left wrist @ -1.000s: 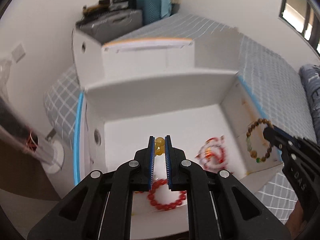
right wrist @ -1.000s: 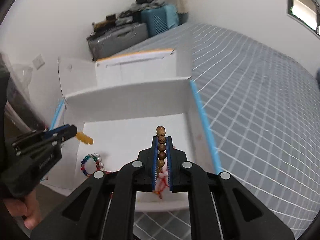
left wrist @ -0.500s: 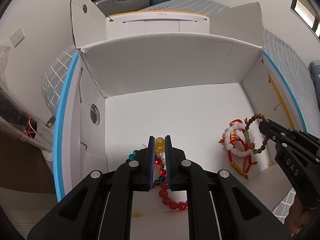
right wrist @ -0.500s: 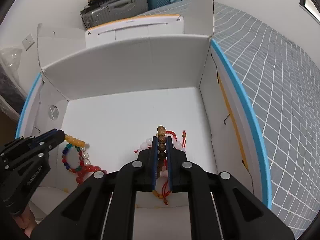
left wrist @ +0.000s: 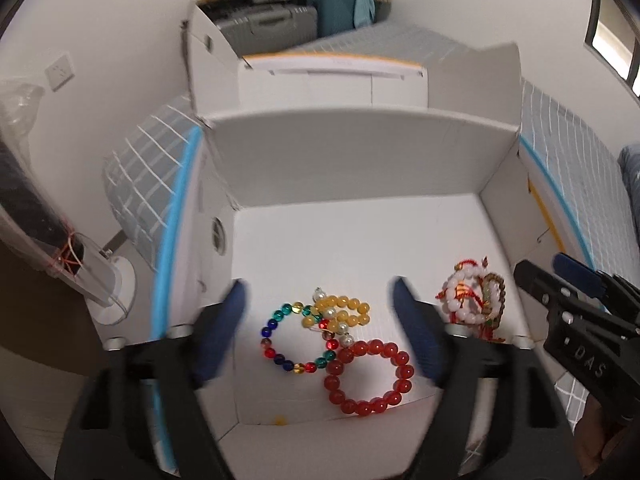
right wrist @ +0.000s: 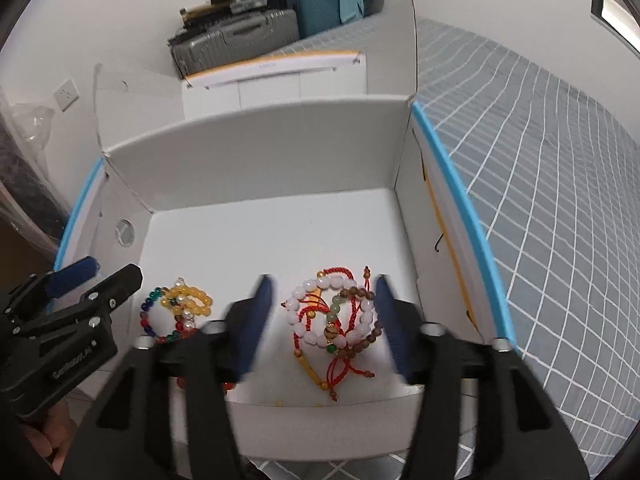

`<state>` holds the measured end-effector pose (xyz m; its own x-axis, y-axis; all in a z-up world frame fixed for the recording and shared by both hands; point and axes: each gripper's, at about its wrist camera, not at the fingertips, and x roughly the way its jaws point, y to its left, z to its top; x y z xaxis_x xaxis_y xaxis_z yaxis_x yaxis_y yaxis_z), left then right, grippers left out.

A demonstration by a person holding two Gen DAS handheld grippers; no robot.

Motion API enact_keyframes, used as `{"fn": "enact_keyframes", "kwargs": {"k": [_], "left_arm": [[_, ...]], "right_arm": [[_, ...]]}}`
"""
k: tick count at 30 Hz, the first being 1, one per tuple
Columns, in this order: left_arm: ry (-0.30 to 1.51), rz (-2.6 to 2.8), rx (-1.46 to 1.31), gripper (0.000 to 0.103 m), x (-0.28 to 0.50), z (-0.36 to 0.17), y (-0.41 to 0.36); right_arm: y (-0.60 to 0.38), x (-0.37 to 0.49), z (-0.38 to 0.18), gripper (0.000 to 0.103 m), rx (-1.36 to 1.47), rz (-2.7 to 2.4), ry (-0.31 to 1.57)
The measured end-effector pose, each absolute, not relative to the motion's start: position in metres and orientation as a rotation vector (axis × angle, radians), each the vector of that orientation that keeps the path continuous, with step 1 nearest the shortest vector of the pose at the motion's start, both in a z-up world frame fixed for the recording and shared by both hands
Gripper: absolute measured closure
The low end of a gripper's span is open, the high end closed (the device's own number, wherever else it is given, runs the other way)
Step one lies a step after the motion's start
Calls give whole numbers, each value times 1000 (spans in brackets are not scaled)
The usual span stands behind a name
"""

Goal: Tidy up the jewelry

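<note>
left gripper (left wrist: 320,308) spread | right gripper (right wrist: 322,308) spread | bracelets (left wrist: 348,316) flat (no clear axis)

White box (left wrist: 360,168), contents: yellow bracelet (left wrist: 340,312) at near centre, overlapping multicolour bracelet (left wrist: 294,338) to its left; red bracelet (left wrist: 370,378) nearer; white-and-red bracelets (left wrist: 474,300) right. Left gripper (left wrist: 320,320) fingers (left wrist: 224,320) spread wide.

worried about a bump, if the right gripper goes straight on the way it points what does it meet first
Most likely the tangle of white-bead and brown-bead bracelets lying between its open fingers on the white box floor; depth is hard to judge, so it may pass just above them.
</note>
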<state>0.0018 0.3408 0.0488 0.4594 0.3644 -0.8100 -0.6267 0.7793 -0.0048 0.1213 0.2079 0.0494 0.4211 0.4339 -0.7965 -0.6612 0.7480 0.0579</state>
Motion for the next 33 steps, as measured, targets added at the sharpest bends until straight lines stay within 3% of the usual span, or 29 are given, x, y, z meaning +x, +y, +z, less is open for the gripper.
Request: {"fn": "enact_keyframes", "kwargs": {"k": [1, 5, 17, 33], "left_arm": [[880, 640, -319, 12, -4, 54, 339], [812, 658, -319, 6, -25, 65, 330], [743, 633, -316, 6, -81, 68, 292], [763, 648, -263, 6, -91, 44, 273]], "right_arm": [[205, 118, 53, 25, -282, 695, 880], [188, 103, 65, 7, -271, 678, 802], [144, 59, 74, 8, -234, 691, 727], [139, 42, 50, 8, -255, 686, 752]]}}
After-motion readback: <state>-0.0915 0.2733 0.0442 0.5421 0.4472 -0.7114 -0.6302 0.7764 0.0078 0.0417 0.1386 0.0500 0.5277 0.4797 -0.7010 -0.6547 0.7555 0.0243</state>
